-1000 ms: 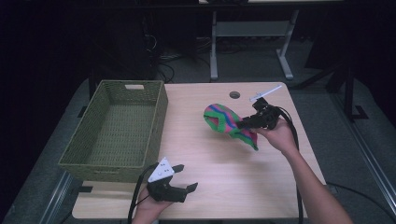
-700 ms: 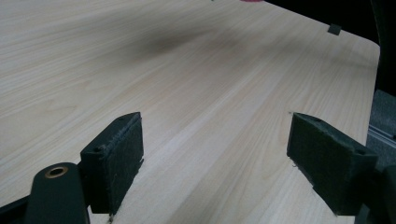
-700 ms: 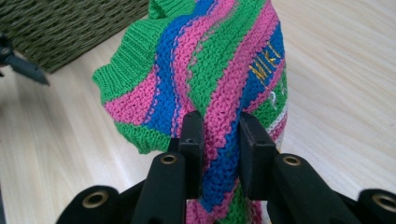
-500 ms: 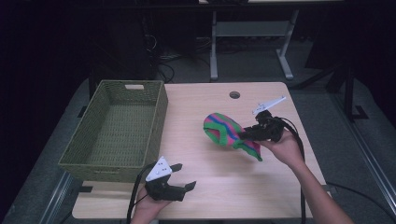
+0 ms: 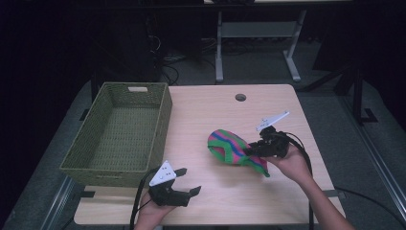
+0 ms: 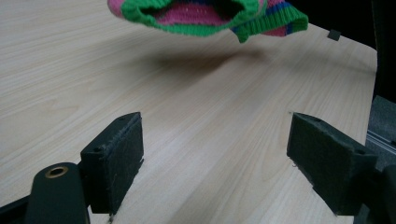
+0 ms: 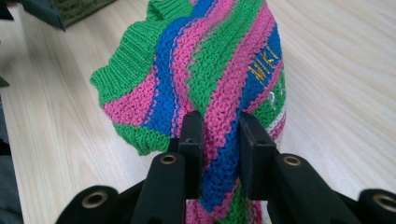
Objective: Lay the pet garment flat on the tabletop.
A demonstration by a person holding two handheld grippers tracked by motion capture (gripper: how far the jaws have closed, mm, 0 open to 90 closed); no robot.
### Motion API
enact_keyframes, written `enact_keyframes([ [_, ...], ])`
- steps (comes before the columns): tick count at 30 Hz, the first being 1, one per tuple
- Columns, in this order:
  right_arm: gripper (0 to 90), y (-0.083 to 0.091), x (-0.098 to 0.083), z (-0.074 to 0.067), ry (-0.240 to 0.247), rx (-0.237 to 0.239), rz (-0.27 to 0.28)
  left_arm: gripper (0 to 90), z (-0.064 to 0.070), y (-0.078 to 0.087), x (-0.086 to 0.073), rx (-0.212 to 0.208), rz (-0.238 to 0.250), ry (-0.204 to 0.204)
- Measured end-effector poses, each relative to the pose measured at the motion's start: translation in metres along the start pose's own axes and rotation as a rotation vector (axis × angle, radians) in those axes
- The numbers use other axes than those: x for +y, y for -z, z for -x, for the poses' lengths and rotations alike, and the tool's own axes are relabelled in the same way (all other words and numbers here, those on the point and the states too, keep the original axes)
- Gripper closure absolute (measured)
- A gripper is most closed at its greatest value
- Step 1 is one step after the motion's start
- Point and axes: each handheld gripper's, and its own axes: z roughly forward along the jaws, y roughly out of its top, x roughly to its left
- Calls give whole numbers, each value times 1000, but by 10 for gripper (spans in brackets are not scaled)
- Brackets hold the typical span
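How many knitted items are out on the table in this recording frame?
1. The striped knitted hat hangs above the table right of centre, pinched in the right gripper. The basket looks empty.

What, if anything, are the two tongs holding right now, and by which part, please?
The right tongs pinch the striped knit hat by a fold of its fabric. The left tongs stand open, holding nothing.

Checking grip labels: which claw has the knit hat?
The right claw, shut on the striped knit hat. The left claw stands open over bare table.
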Motion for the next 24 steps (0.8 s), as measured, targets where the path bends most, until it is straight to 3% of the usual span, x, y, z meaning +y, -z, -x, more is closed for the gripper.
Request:
enact_keyframes([
  [14, 729, -27, -10, -15, 28, 17, -74, 182, -2, 3, 0, -5, 9, 16],
  [16, 728, -38, -13, -20, 42, 32, -99, 182, -1, 4, 0, -3, 17, 14],
  [21, 723, -48, -17, -25, 59, 45, -128, 182, -3, 5, 0, -3, 25, 15],
  [24, 714, -55, -18, -32, 80, 80, -153, 182, -3, 5, 0, -8, 21, 18],
])
